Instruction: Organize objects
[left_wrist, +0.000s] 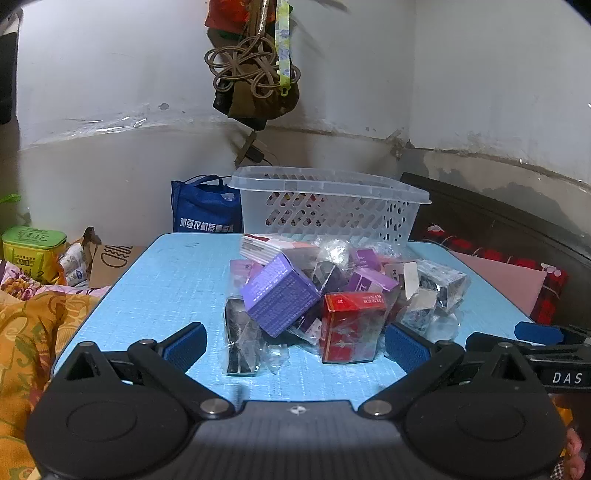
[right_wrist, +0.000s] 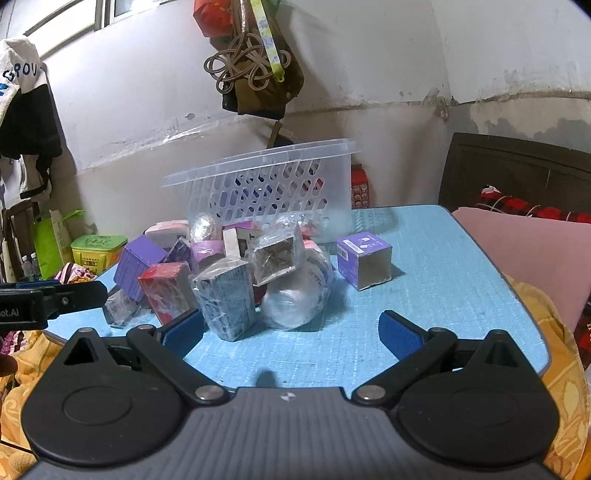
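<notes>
A heap of small boxes and plastic-wrapped packs lies on the light blue table (left_wrist: 173, 280). In it I see a purple box (left_wrist: 280, 295), a red box (left_wrist: 351, 328) and clear wrapped packs (left_wrist: 436, 291). Behind the heap stands a clear perforated basket (left_wrist: 332, 210) (right_wrist: 269, 184). My left gripper (left_wrist: 295, 345) is open in front of the heap, nothing between its fingers. My right gripper (right_wrist: 291, 332) is open too, near a wrapped box (right_wrist: 229, 295) and a clear bag (right_wrist: 299, 291). A lone purple box (right_wrist: 364, 258) sits apart at the right. The left gripper's finger (right_wrist: 51, 299) shows at the right wrist view's left edge.
A blue tote bag (left_wrist: 203, 210) stands behind the table at left, a green tin (left_wrist: 33, 247) beside it. Orange patterned bedding (left_wrist: 33, 332) surrounds the table. A pink cushion (right_wrist: 524, 254) and dark headboard (right_wrist: 517, 166) lie at right. Bags hang on the wall (left_wrist: 255, 74).
</notes>
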